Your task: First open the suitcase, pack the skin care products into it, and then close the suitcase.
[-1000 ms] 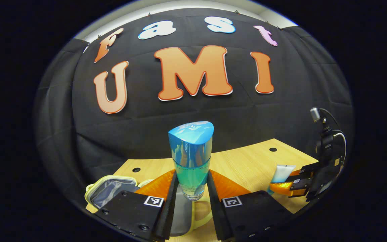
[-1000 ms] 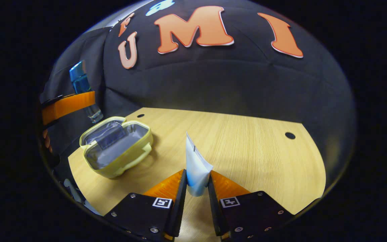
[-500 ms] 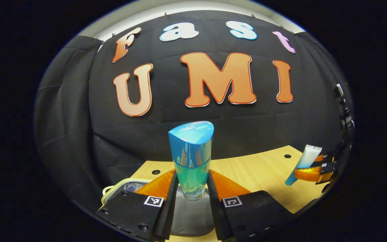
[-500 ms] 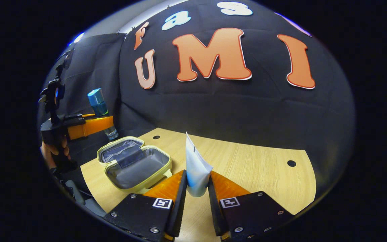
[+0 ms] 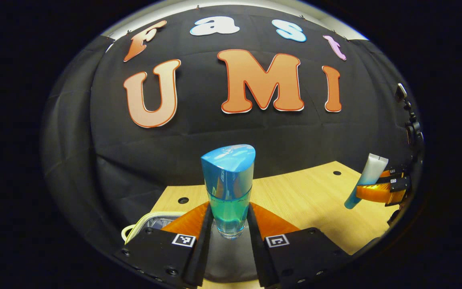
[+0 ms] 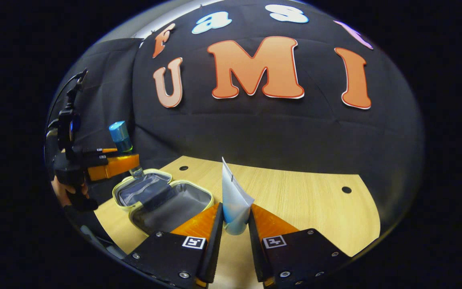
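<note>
My left gripper (image 5: 228,224) is shut on a clear bottle of blue liquid with a blue cap (image 5: 228,184), held upright above the open yellow case (image 5: 142,226). In the right gripper view that case (image 6: 163,198) lies open on the wooden table (image 6: 295,196) with its grey lining up, and the left gripper (image 6: 112,166) hangs over its far left edge with the bottle (image 6: 121,138). My right gripper (image 6: 234,224) is shut on a white and blue tube (image 6: 234,198), crimped end up, just right of the case. The left gripper view shows that tube (image 5: 366,180) at the far right.
A hand (image 6: 68,190) holds the left gripper's handle at the left edge. The table has small round holes (image 6: 346,189) near its back edge. The black cloth wall rises right behind the table.
The left gripper has sunk with the bottle toward the open case. The right gripper has drawn closer to the case with the tube.
</note>
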A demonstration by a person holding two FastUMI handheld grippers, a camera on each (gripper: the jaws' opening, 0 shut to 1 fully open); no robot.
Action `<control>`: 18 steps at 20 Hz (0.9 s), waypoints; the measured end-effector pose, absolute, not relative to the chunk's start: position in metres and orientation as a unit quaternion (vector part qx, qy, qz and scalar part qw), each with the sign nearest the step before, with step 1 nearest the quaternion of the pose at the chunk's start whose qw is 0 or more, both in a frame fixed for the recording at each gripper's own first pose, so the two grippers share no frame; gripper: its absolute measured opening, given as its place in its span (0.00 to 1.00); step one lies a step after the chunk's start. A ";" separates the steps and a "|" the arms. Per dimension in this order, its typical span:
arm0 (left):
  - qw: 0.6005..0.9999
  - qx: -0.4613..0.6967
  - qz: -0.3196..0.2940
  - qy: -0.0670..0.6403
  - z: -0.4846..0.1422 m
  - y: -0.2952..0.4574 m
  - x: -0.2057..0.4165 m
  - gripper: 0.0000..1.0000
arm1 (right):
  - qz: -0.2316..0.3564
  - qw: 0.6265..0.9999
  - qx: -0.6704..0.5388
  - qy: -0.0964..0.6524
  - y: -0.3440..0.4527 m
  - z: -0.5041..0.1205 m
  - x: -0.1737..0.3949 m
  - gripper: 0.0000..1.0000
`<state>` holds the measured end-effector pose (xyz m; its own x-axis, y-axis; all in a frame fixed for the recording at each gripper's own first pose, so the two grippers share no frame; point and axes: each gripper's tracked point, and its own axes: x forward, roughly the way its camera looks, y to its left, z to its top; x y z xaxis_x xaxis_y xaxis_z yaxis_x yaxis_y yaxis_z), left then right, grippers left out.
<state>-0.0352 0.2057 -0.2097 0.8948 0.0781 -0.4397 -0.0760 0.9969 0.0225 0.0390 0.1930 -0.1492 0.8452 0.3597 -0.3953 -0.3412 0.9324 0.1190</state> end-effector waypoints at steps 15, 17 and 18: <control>0.937 -0.038 -0.089 0.335 -0.299 0.243 -0.054 0.50 | 0.128 0.960 0.021 0.248 0.312 -0.161 0.017 0.38; 0.928 -0.048 -0.095 0.357 -0.314 0.239 -0.056 0.49 | 0.134 0.956 0.017 0.260 0.318 -0.169 0.015 0.38; 0.922 -0.053 -0.095 0.372 -0.325 0.237 -0.058 0.49 | 0.138 0.955 0.018 0.264 0.321 -0.173 0.016 0.38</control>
